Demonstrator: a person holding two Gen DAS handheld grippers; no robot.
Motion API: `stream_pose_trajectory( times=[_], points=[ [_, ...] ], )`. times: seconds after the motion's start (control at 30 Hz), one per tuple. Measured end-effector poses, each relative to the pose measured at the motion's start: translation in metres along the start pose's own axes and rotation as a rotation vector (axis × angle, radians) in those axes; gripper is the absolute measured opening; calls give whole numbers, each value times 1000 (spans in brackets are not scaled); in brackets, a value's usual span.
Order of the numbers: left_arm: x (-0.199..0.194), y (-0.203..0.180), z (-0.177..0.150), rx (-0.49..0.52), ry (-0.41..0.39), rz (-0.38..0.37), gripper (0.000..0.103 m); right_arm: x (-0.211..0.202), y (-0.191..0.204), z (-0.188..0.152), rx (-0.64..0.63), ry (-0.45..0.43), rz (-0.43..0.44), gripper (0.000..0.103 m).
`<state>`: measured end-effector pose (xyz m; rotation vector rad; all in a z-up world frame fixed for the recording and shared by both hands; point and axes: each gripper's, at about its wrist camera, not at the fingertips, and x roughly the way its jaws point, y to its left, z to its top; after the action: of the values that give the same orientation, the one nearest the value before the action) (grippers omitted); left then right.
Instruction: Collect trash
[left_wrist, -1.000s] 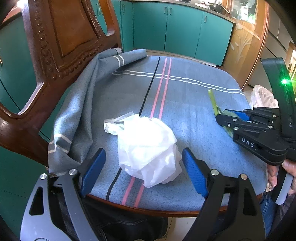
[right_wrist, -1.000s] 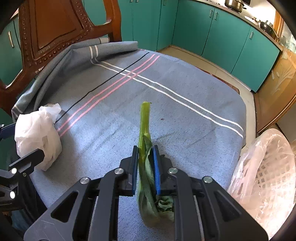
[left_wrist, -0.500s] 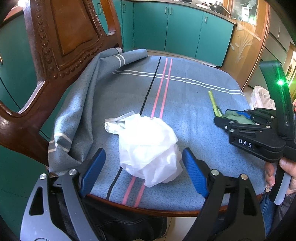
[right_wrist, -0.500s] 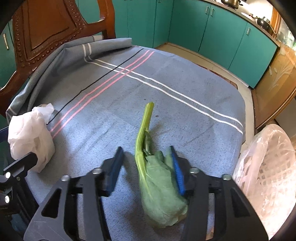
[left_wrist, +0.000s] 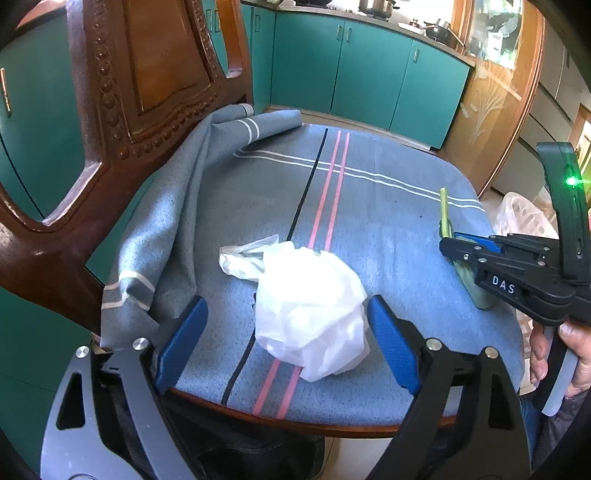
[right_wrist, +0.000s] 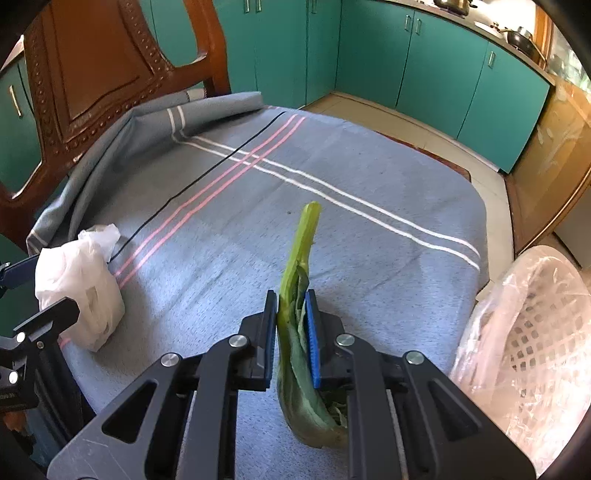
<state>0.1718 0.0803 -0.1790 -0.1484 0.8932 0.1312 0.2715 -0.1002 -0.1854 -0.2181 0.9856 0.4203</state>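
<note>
The right claw (right_wrist: 291, 325) has just reclosed on the limp green vegetable leaf (right_wrist: 295, 321) (regripped, ready for binning); the left claw (left_wrist: 284, 332) stands released around the crumpled white plastic bag (left_wrist: 306, 317).

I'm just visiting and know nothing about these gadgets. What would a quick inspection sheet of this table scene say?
Surface: table under a blue striped cloth, bunched at the chair side.
Job's things: crumpled white plastic bag lying on the cloth; green vegetable leaf; lined white basket beside the table.
Clutter: nothing seen.
Grippers: left gripper open, jaws either side of the bag, not touching; right gripper has just closed on the leaf.
Cables: nothing seen.
Surroundings: carved wooden chair, teal cabinets, pans on the counter.
</note>
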Motion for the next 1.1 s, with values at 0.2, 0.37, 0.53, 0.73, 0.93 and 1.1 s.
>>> stream_pose_trajectory(
  times=[0.2, 0.37, 0.53, 0.73, 0.93, 1.1],
  points=[
    [9, -6, 6, 6, 2, 12, 92, 1, 0, 0, -1, 5, -7, 16],
    [21, -16, 7, 38, 35, 31, 90, 3, 0, 0, 0, 13, -8, 16],
    [20, -23, 2, 88, 29, 39, 51, 2, 3, 1, -9, 3, -10, 16],
    [-5, -18, 9, 62, -68, 75, 40, -14, 3, 0, -15, -46, -16, 16],
    [-24, -20, 17, 70, -139, 96, 27, -38, -9, 0, 21, -119, -26, 16],
    [-25, -29, 19, 88, -139, 86, 21, -60, -22, -1, 62, -179, -16, 16]
  ],
)
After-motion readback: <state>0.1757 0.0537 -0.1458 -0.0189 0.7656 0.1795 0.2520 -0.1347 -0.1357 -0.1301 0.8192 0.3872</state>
